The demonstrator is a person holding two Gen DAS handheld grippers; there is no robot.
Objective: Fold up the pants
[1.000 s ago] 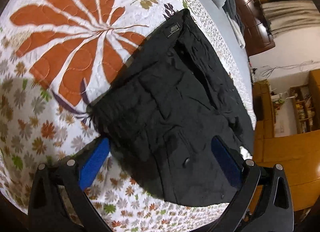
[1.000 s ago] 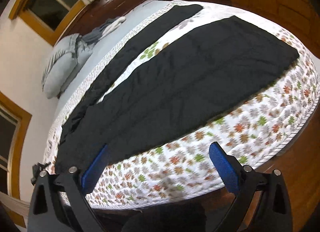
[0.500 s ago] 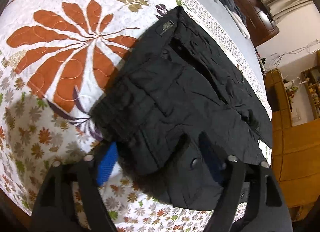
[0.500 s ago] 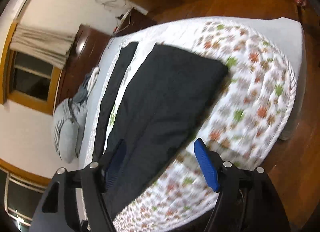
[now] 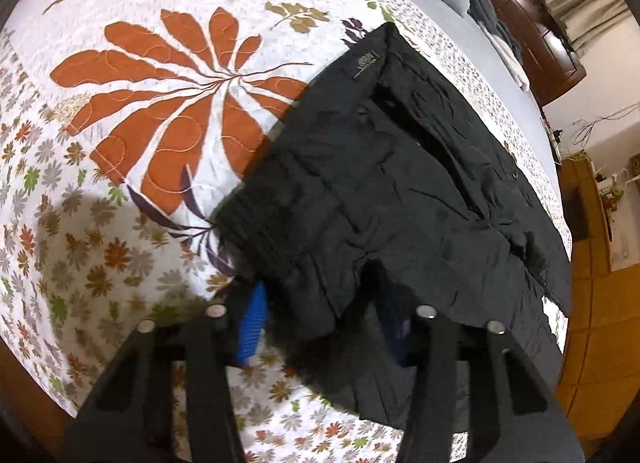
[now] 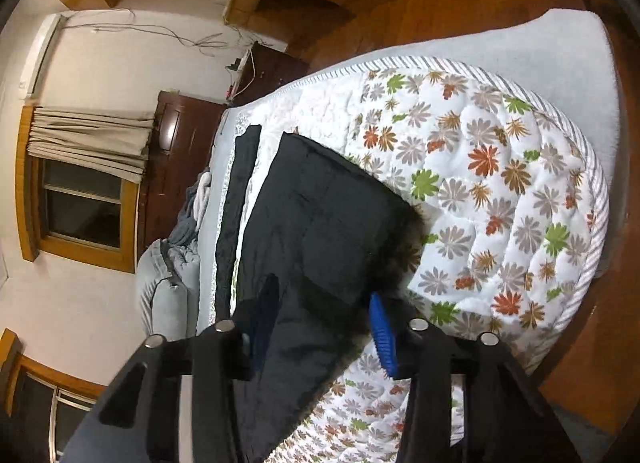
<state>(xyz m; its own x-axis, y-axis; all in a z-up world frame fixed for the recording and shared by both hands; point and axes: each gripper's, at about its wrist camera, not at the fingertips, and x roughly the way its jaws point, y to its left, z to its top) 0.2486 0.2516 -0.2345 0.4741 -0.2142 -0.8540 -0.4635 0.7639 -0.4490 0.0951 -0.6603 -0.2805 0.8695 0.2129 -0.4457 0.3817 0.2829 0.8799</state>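
Note:
Black pants (image 5: 380,183) lie flat on a floral quilt (image 5: 160,103), waistband nearest in the left wrist view. My left gripper (image 5: 324,325) straddles the near waist corner. Its jaws are closing, cloth puckers between the blue pads (image 5: 252,323), and I see no firm pinch. In the right wrist view the near pant leg (image 6: 320,215) runs away from me, and the other leg (image 6: 236,199) lies beside it. My right gripper (image 6: 322,333) straddles the near leg's hem corner. Its jaws are closing too, with cloth between the pads (image 6: 382,335).
The quilt (image 6: 500,183) drops off at the mattress edge onto a wooden floor (image 5: 592,343). Grey pillows (image 6: 168,283) and a heap of clothes (image 6: 196,203) lie by the dark headboard (image 6: 176,167). A curtained window (image 6: 84,167) is behind.
Both pairs of jaws have narrowed from wide apart. The left now has the waist corner between its pads. The right gripper swung along the bed, rolled, and came down over the leg's hem.

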